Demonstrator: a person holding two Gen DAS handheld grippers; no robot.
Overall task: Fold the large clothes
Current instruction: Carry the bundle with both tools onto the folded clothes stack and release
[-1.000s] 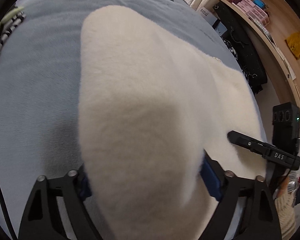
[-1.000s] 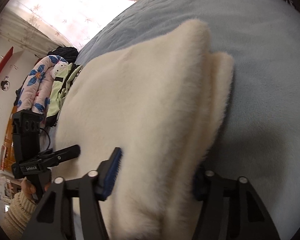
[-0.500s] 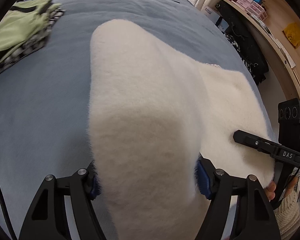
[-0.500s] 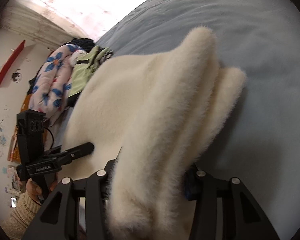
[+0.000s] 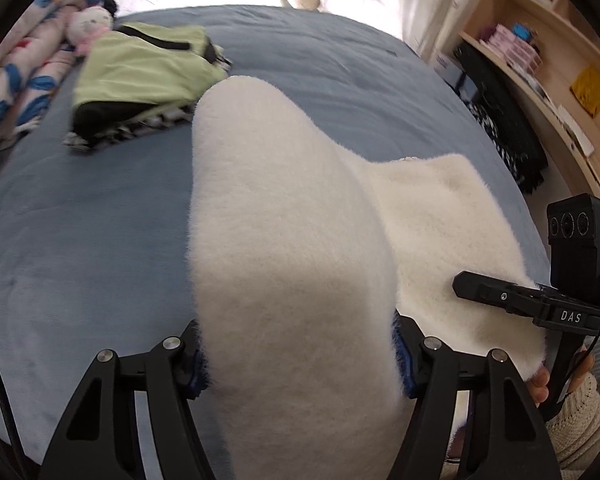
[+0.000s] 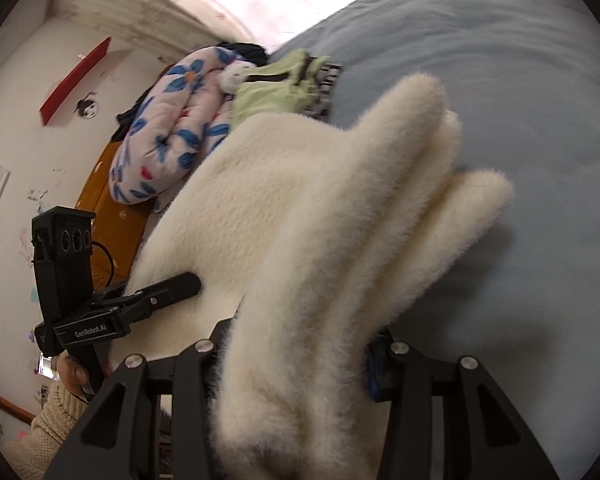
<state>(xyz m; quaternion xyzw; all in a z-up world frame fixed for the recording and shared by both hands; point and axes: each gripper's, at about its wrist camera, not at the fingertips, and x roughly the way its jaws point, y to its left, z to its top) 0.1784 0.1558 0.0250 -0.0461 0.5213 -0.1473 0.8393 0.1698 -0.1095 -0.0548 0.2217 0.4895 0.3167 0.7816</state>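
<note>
Left gripper [image 5: 300, 354]: clamped on a thick fold of the cream fleece garment [image 5: 284, 240], blue pads pressed into the pile on both sides; jaws just narrowed further, with the fleece bunched between them. Fold bulging up and forward out of the jaws, filling the middle of the left wrist view. Right of it, a flatter layer of the same garment running across to the right gripper [image 5: 500, 292], seen here from the side with its camera block above and a hand in a knitted cuff below.

Right gripper [image 6: 296, 356]: likewise closed on the garment, gripping several stacked fleece layers; jaws just drawn in more tightly around them. Right pad [image 6: 376, 372] visible against the pile, left pad buried in it. Layers fanning out ahead into rounded ridges, lifted above the bedding. At left in this view, the left gripper side-on, one finger lying on the fleece.

Garment spanning between both grippers over a blue-grey bedspread [image 5: 80, 220]. Farther back on the bed: a folded light-green garment [image 5: 144, 68] on top of black-and-white patterned cloth, then a rolled floral quilt [image 6: 168, 128] with a small plush toy [image 5: 94, 22] beside it. Wooden shelving [image 5: 560, 80] along the right wall.
</note>
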